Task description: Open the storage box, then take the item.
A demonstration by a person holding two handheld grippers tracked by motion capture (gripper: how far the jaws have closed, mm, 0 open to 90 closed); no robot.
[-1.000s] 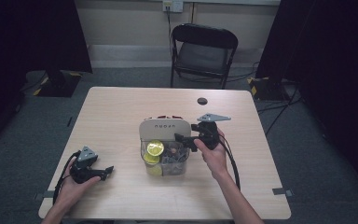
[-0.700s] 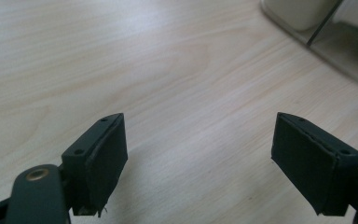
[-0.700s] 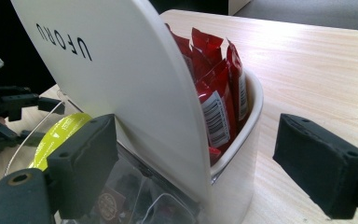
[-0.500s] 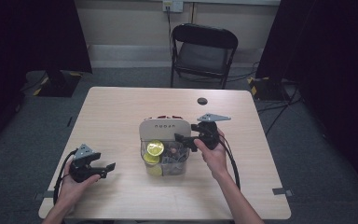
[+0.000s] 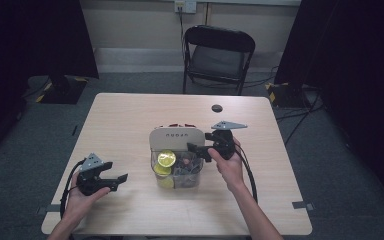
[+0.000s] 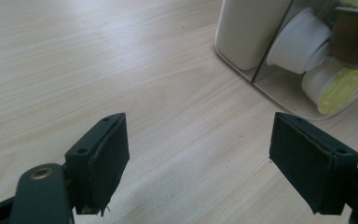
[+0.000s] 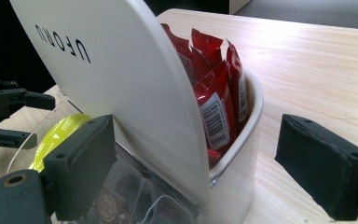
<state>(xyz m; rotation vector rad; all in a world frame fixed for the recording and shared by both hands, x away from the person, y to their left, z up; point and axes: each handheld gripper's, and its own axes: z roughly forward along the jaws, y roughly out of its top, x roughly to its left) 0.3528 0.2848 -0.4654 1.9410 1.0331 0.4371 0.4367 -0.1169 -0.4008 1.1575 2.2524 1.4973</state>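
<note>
A white organiser box [image 5: 176, 136] with a clear front compartment stands mid-table. It holds yellow-lidded pods [image 5: 166, 159] in front and red sachets [image 7: 214, 93] behind its white divider. My right gripper [image 5: 200, 148] is open at the box's right side. In the right gripper view its jaws straddle the divider's edge [image 7: 200, 154] without pressing it. My left gripper [image 5: 117, 180] hovers over the table's front left, open and with nothing between its jaws, which have just been closing a little. The left gripper view [image 6: 198, 140] looks over bare wood toward the pods [image 6: 338, 88].
A small black round object [image 5: 216, 108] lies on the table [image 5: 130, 120] behind the box. A black folding chair [image 5: 219, 52] stands beyond the far edge. Bare wood stretches between my left gripper and the box.
The left gripper has lifted slightly off the table and its jaws have narrowed a little. The right gripper and the box have not moved.
</note>
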